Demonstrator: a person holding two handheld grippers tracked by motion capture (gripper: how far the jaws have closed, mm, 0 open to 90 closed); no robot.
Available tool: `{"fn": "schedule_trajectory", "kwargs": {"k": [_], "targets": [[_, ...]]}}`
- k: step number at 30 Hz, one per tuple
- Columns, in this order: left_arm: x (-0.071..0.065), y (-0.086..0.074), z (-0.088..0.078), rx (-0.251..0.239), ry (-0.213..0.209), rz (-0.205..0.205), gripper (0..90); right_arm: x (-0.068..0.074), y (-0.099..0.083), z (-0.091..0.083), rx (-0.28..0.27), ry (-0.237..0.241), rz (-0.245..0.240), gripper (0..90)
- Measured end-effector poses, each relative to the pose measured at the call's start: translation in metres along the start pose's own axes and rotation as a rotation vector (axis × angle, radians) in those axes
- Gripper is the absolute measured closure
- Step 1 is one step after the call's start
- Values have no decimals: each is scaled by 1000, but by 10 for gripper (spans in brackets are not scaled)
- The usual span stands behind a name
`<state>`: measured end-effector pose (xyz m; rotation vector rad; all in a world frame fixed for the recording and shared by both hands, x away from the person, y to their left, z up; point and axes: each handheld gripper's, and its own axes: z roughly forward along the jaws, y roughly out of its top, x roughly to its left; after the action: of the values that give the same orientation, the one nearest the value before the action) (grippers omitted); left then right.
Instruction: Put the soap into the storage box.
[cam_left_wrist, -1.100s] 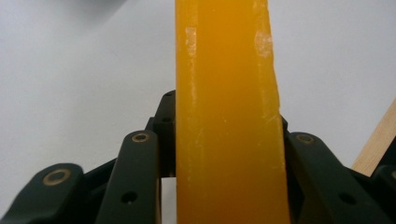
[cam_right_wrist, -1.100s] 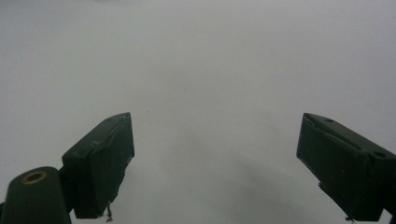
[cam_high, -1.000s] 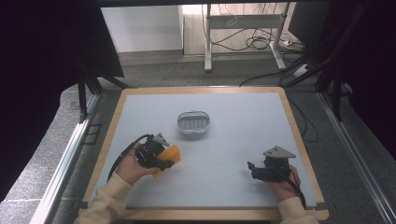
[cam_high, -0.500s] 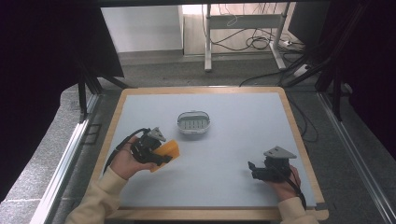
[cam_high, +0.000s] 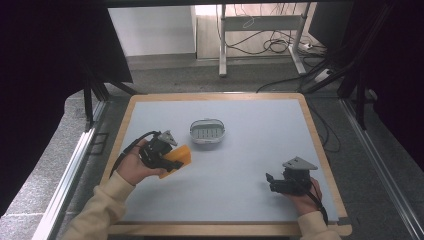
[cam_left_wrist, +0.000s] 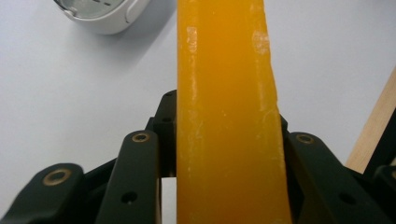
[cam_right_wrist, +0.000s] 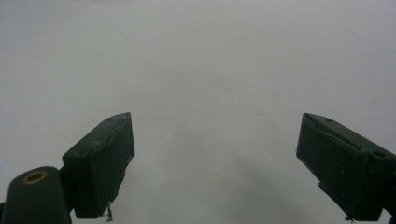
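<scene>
An orange block (cam_high: 178, 157), soap-like with a waxy face, is clamped between the jaws of my left gripper (cam_high: 170, 161) and held above the table's left side. In the left gripper view the orange block (cam_left_wrist: 226, 112) stands tall between the two black jaws, both pressing on its sides. A white oval dish (cam_high: 208, 131) with a grey ridged insert sits at the table's middle, just beyond the block; its rim (cam_left_wrist: 100, 16) shows at the top left there. My right gripper (cam_high: 270, 182) rests low at the front right, jaws wide apart over bare table (cam_right_wrist: 205, 93).
The pale grey tabletop (cam_high: 250, 150) has a wooden border (cam_high: 215, 96). Metal rails run along both sides, and a desk frame with cables stands on the floor beyond the far edge.
My left gripper has carried the orange block up and toward the white dish. The right gripper has stayed where it was.
</scene>
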<state>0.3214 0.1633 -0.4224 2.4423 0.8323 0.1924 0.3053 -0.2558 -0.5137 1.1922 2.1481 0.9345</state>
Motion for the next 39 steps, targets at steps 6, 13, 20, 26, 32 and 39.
{"fn": "schedule_trajectory", "kwargs": {"k": [6, 13, 20, 26, 32, 39], "targets": [[2, 3, -2, 0, 7, -1, 617, -1, 0, -1, -8, -4, 6, 117], [6, 7, -3, -1, 13, -2, 617, -1, -1, 0, -6, -5, 2, 116], [8, 11, 0, 8, 21, 9, 617, -1, -1, 1, -1, -3, -2, 116], [12, 16, 2, 18, 24, 12, 617, -2, -1, 1, 2, -4, 1, 116], [16, 20, 2, 24, 32, 19, 618, -1, -1, 1, 4, -5, -2, 116], [20, 26, 2, 32, 44, 21, 618, -1, -2, 1, 7, -6, -2, 116]]}}
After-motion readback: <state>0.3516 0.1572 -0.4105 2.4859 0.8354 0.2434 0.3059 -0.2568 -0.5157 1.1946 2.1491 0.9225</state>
